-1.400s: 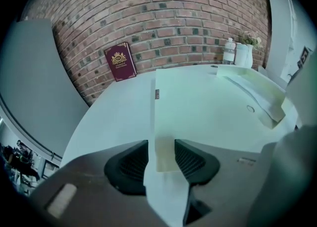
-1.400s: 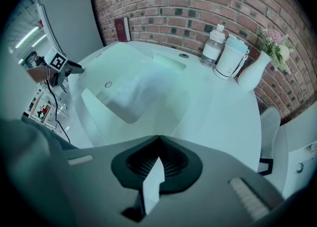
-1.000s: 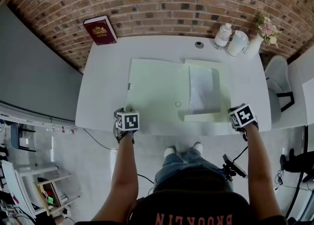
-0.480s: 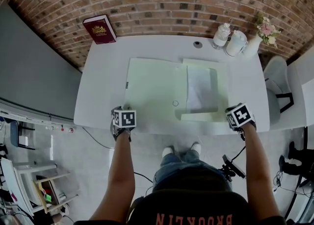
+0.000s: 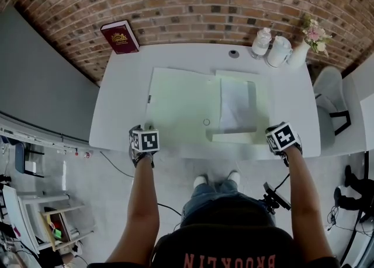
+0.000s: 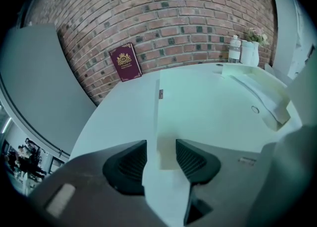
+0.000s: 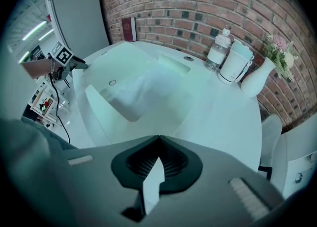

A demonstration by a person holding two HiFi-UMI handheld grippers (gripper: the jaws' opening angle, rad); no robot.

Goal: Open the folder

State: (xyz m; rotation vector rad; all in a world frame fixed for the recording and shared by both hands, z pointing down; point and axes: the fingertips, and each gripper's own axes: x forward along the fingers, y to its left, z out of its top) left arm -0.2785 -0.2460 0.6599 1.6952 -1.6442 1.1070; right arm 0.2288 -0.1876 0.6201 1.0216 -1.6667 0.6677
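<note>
Facing the brick wall (image 5: 193, 4), the left gripper (image 5: 145, 134) is held at the near edge of the white table (image 5: 125, 97), at the near left corner of the folder (image 5: 178, 106). In the left gripper view its 2 jaws are seen apart, with a clear gap between the ribbed pads (image 6: 130, 164). That corner of the folder's cover shows in the gap, but nothing is clamped (whether a pad touches the cover cannot be told).

The right gripper (image 5: 280, 135) is held at the table's near edge too, just right of the folder and apart from it. In the right gripper view its jaws are brought together at the tips and no object is gripped between them.

The pale green folder is laid open and flat in the middle of the table. Its cover is spread to the left, and its right half is framed by raised flaps. 1 white sheet of paper (image 5: 235, 106) is lodged in that right half. A small round fastener (image 5: 206, 122) is seen near the spine.

At the far right corner 3 vessels are grouped close together: a clear bottle (image 5: 261, 41), a white jug (image 5: 279, 51) and a white vase (image 5: 299, 54), in which pink flowers (image 5: 314, 30) are held. A red book (image 5: 120, 37) is propped against the wall at the far left.
</note>
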